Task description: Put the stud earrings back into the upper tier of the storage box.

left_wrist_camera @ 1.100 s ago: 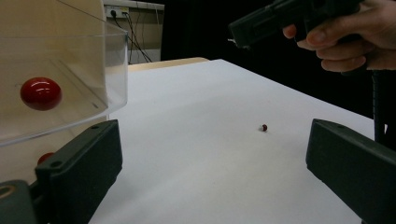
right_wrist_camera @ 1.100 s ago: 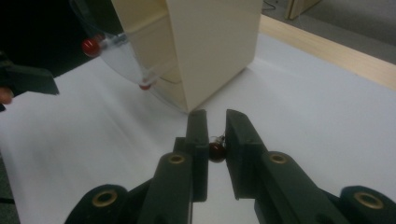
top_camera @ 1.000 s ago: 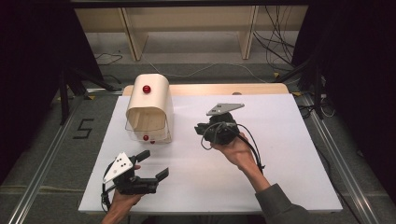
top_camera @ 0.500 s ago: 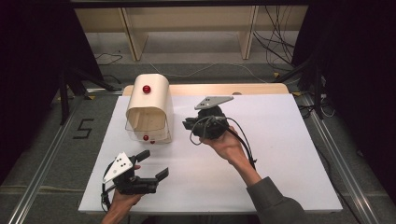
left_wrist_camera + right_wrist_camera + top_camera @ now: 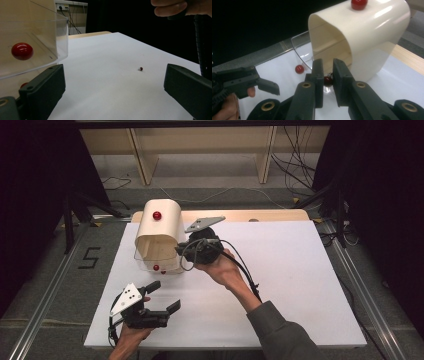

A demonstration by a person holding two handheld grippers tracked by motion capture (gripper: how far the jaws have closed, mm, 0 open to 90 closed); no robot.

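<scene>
Cream box (image 5: 159,232), front cover clear, red knob (image 5: 157,215) on top. Right tool (image 5: 327,72) at the box front, jaws nearly closed around a small red knob (image 5: 328,80). Left tool (image 5: 162,296) near the box, jaws wide open, empty.

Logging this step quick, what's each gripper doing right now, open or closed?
Left gripper: open, holding nothing.
Right gripper: nearly closed around a small red knob; contact cannot be told.

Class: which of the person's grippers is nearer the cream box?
Right. The right gripper is at the cream box's open front; the left gripper is well short of it.
</scene>
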